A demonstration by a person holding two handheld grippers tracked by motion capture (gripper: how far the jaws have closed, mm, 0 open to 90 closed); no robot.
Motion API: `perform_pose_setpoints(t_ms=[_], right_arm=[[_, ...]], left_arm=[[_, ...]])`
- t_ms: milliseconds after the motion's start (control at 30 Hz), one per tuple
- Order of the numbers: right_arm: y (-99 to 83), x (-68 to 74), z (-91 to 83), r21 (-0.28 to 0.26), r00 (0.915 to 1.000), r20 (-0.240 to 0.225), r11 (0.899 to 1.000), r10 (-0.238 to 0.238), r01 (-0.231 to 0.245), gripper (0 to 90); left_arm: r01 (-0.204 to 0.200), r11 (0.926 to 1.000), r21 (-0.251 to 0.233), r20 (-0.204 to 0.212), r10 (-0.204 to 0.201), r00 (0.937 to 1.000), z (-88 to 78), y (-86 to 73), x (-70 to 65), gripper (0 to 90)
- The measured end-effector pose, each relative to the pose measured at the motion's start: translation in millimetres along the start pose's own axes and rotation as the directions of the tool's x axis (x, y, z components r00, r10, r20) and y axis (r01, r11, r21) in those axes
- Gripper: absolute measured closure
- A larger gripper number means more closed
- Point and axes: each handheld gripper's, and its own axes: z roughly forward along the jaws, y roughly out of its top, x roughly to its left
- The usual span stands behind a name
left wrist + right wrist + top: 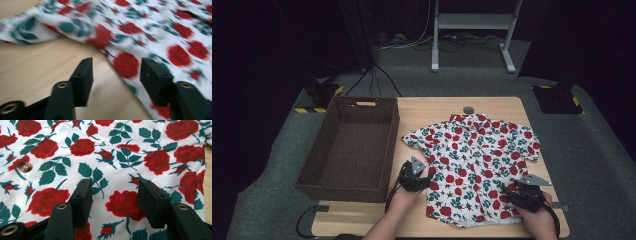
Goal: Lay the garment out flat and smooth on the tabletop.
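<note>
Across the lower middle of the high view, a wooden table [432, 107] carries a brown wicker basket [349, 147] at left and a rose-print shirt [474, 165] spread flat at centre right. At the shirt's lower left edge sits the left gripper [416, 176], jaws apart over the hem with nothing pinched. At its lower right, the right gripper [523, 192] hovers, jaws likewise spread above the fabric near a brown button [25, 167].
</note>
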Motion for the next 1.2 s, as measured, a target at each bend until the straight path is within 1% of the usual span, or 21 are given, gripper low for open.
perform_pose_setpoints(t_ms=[67,133,167,233,300,333,367,400,467,533,667,733,833,867,933,967,1000,1067,1133,1167,1200], right_arm=[[0.0,-0.3,0.0,0.000,1.0000,-0.003,1.000,-0.003,0.003,45.8],[-0.3,-0.4,0.0,-0.002,1.0000,-0.003,1.000,-0.004,0.004,45.8],[-0.3,-0.5,0.0,-0.002,1.0000,-0.004,1.000,-0.004,0.004,45.8],[-0.4,-0.7,-0.1,-0.002,1.0000,-0.006,1.000,-0.005,0.005,45.8],[-0.7,-0.8,-0.2,-0.004,1.0000,-0.007,1.000,-0.006,0.006,45.8],[-0.8,-0.5,-0.2,-0.004,1.0000,-0.007,1.000,-0.001,0.001,45.8],[-1.0,-0.8,-0.2,-0.006,1.0000,-0.008,1.000,-0.003,0.003,45.8],[-1.1,-0.9,-0.3,-0.007,1.0000,-0.009,1.000,-0.004,0.004,45.8],[-1.2,-0.9,-0.3,-0.006,0.9999,-0.009,1.000,-0.005,0.005,45.8],[-1.2,-1.0,-0.3,-0.007,0.9999,-0.009,1.000,-0.005,0.005,45.8],[-1.4,-1.1,-0.4,-0.009,0.9999,-0.010,1.000,-0.006,0.006,45.8],[-1.5,-0.9,-0.4,-0.009,0.9999,-0.009,1.000,-0.005,0.005,45.8],[-1.6,-1.0,-0.5,-0.010,0.9999,-0.010,1.000,-0.007,0.007,45.8],[-1.6,-1.0,-0.5,-0.010,0.9999,-0.010,1.000,-0.007,0.007,45.8],[-1.7,-1.1,-0.5,-0.011,0.9999,-0.011,1.000,-0.008,0.007,45.8],[-1.7,-1.1,-0.5,-0.011,0.9999,-0.011,1.000,-0.007,0.007,45.8],[-1.7,-1.1,-0.5,-0.011,0.9999,-0.011,1.000,-0.008,0.008,45.8],[-1.8,-1.2,-0.5,-0.011,0.9999,-0.011,1.000,-0.009,0.009,45.8],[-1.9,-1.3,-0.6,-0.012,0.9999,-0.012,1.000,-0.010,0.010,45.8],[-1.9,-1.4,-0.6,-0.012,0.9999,-0.012,1.000,-0.010,0.010,45.8],[-2.0,-1.3,-0.7,-0.011,0.9999,-0.012,1.000,-0.010,0.010,45.8]], left_arm=[[-0.001,1.0000,0.001,-0.045,0.001,0.9990,4.4,6.4,3.6,52.4],[-0.013,0.9999,0.005,-0.098,0.014,0.9951,10.8,12.6,5.7,53.1],[-0.005,0.9999,0.014,-0.116,0.007,0.9932,15.0,15.2,7.3,52.4],[0.023,0.9992,0.034,-0.130,-0.018,0.9914,24.7,19.1,11.1,51.6],[0.061,0.9975,0.037,-0.143,-0.055,0.9881,32.8,23.1,15.4,49.7],[0.071,0.9969,0.033,-0.151,-0.065,0.9864,35.8,26.0,17.1,48.1],[0.071,0.9970,0.031,-0.157,-0.066,0.9854,38.2,28.8,18.0,46.6],[0.071,0.9970,0.030,-0.156,-0.066,0.9855,40.8,31.4,18.5,46.8],[0.060,0.9974,0.040,-0.159,-0.053,0.9858,45.7,36.3,19.7,47.1],[0.047,0.9979,0.045,-0.169,-0.039,0.9848,50.2,40.8,21.6,47.3],[0.035,0.9978,0.056,-0.176,-0.025,0.9841,58.3,47.0,26.1,48.2],[0.039,0.9971,0.065,-0.178,-0.027,0.9836,62.8,47.6,28.9,48.4],[0.037,0.9953,0.090,-0.185,-0.020,0.9825,69.1,45.3,33.8,49.0],[0.043,0.9949,0.091,-0.185,-0.025,0.9825,70.7,43.9,35.7,48.9],[0.071,0.9943,0.080,-0.172,-0.057,0.9835,71.8,41.4,39.6,49.5],[0.081,0.9937,0.078,-0.159,-0.068,0.9850,71.7,41.3,40.6,52.1],[0.071,0.9943,0.079,-0.146,-0.059,0.9876,71.7,41.7,40.1,58.9],[0.046,0.9942,0.097,-0.146,-0.031,0.9888,71.9,44.2,37.0,69.1],[0.039,0.9939,0.103,-0.141,-0.025,0.9898,71.6,48.0,35.5,81.3],[0.032,0.9943,0.101,-0.140,-0.018,0.9900,71.0,51.2,35.0,84.1],[0.015,0.9948,0.100,-0.138,-0.001,0.9905,69.9,55.8,34.3,85.9]])
